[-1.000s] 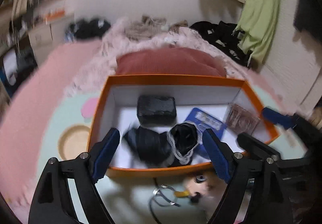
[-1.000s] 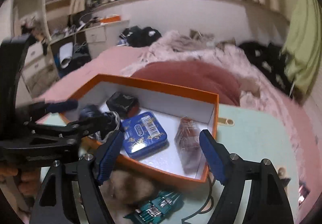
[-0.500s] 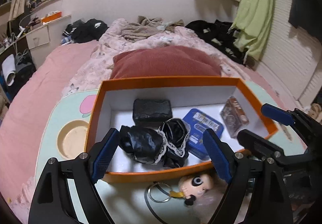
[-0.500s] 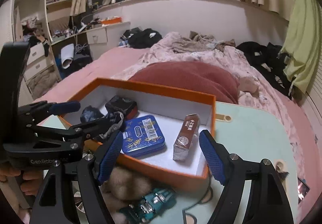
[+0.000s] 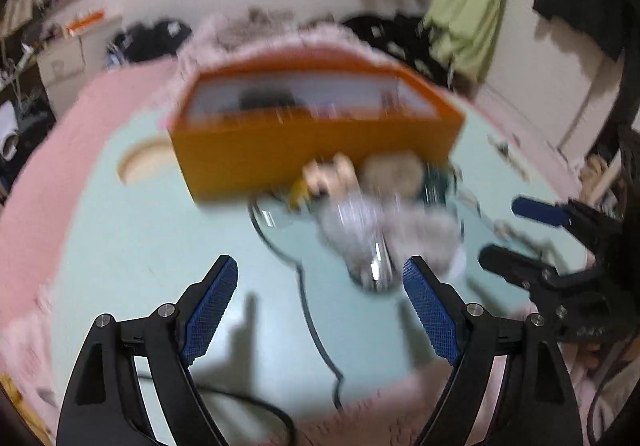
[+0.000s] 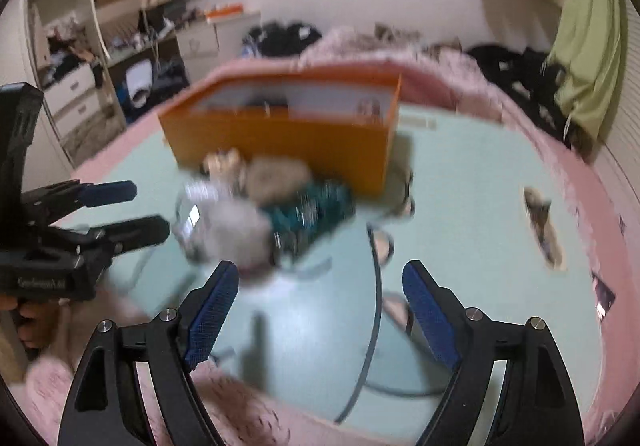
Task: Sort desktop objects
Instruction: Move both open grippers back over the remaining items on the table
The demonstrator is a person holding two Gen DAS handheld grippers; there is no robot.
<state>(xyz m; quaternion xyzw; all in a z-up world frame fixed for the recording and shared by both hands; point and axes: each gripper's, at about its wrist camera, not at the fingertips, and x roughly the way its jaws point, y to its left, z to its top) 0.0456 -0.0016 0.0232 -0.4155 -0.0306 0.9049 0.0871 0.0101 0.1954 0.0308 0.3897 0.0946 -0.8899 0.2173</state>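
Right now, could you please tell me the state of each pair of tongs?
Left tongs: open, nothing between them, above the bare green tabletop.
Right tongs: open and empty; they have just been opening wider.

We find almost nothing legible, as both views are smeared by motion. At nine o'clock in the right wrist view, the left gripper (image 6: 120, 211) carries pale lettering on its black body; it seems to begin "Gen", but we cannot make out the rest. Items inside the orange box (image 6: 288, 141), toward twelve o'clock, are too blurred for us to read any print.
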